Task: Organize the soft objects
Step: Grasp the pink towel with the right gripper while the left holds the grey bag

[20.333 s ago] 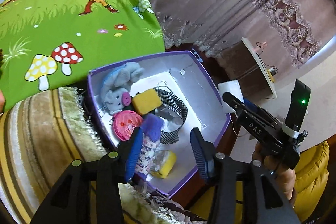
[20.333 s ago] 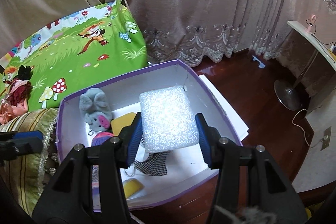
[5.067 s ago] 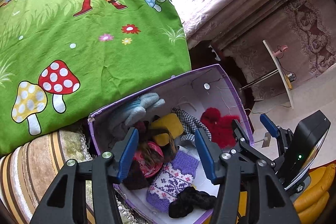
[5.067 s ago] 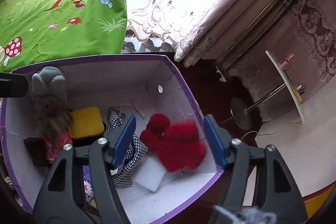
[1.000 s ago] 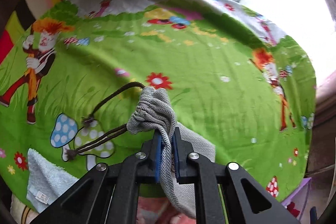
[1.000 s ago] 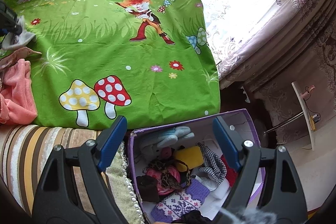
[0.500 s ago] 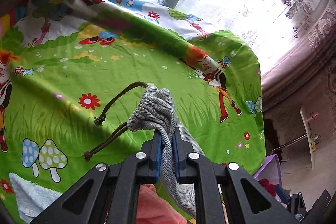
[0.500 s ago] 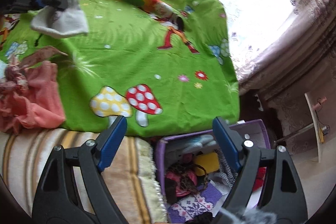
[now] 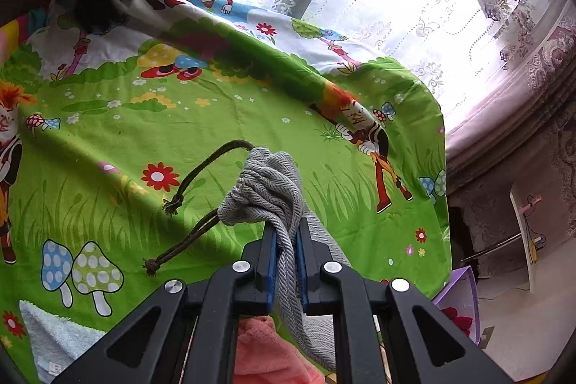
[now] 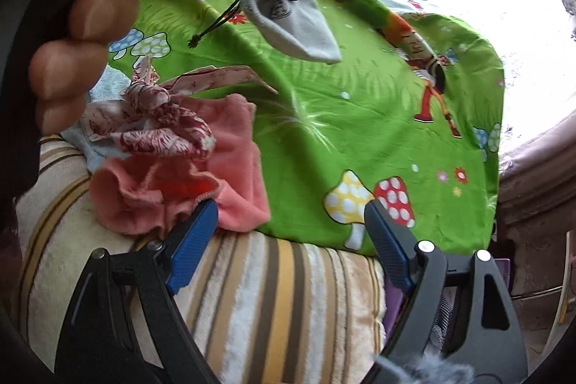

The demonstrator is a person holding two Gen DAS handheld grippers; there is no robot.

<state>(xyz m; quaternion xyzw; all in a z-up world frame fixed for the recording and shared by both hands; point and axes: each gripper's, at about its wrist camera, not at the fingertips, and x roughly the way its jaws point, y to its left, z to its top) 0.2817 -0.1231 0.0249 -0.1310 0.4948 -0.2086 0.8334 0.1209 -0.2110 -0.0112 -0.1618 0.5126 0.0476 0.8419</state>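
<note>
One grey drawstring pouch [image 9: 268,193] pinched at gathered neck in closed left gripper [image 9: 286,252], hanging above green sheet [image 9: 223,117]. Limp, light; neck best hold. Right gripper [image 10: 288,240] wide open, empty, near pink cloth [image 10: 230,168].

Grey herringbone drawstring pouch [image 9: 268,193] hangs lifted above green sheet, neck bunched, dark cords dangling. Pink towel [image 10: 230,175] crumpled under floral cloth [image 10: 151,125].
</note>
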